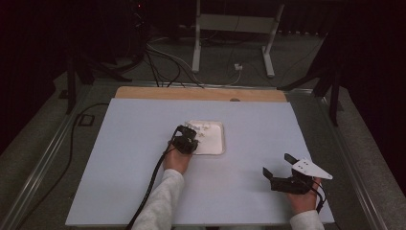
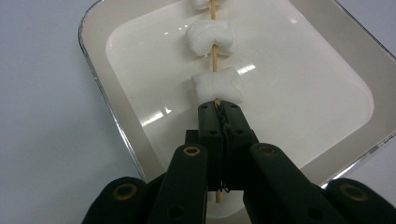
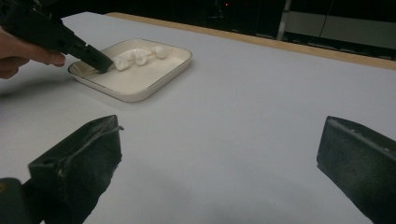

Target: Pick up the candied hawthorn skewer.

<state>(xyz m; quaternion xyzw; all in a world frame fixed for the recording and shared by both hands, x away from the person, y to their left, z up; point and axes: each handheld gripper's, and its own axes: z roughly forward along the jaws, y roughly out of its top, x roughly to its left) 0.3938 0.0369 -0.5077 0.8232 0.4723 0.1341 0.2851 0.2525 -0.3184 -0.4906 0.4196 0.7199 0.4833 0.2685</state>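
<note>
A pale bench with a wooden far edge carries one white square tray near its middle, apparently flat.

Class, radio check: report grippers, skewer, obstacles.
Left gripper shut on skewer over tray. Right gripper open, apart. Nothing in the way.

One white tray sits on the table. One wooden skewer lies in it, threaded with three white marshmallows as seen from the right gripper view. There are two grippers, the left gripper and the right gripper.
</note>
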